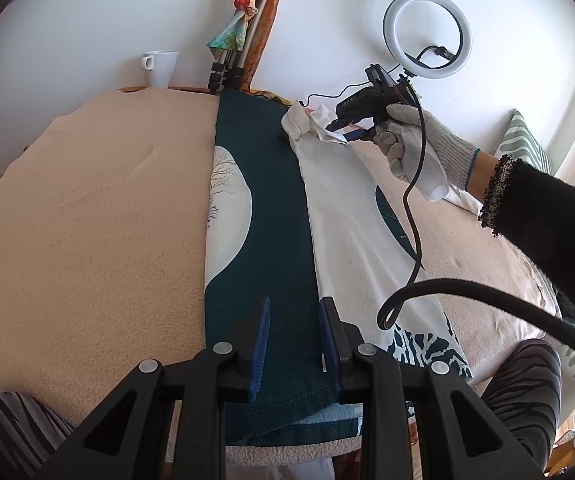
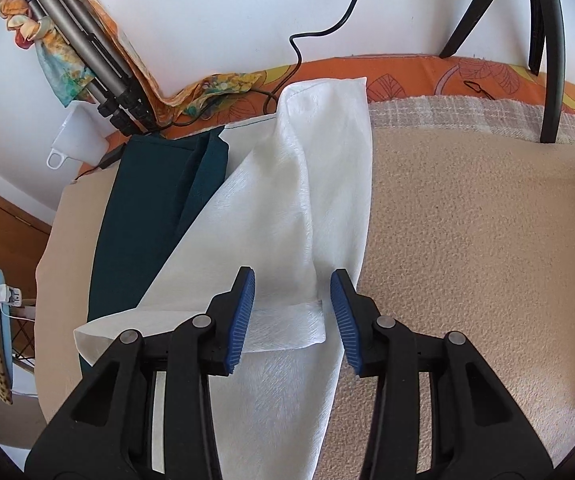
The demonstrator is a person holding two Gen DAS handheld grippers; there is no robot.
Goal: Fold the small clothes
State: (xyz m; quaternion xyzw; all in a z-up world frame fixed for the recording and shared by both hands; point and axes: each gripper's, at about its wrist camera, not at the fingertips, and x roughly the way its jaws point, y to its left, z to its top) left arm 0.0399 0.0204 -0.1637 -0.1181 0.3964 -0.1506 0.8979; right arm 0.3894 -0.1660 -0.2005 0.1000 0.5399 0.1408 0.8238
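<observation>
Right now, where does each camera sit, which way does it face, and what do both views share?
Left wrist: on the left gripper, low over the dark teal and white printed cloth, facing the wall; shows the gloved right hand and right gripper.
Right wrist: on the right gripper, above the cloth's white underside, facing the wall.
Shared: cloth, white ceramic mug, grey folded tripod.

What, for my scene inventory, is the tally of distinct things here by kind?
Black two-finger grippers with blue pads: 2 (left gripper, right gripper)
Teal-and-white printed cloth: 1
White ceramic mug: 1
Folded grey metal tripod: 1
White ring light: 1
Total: 6
</observation>
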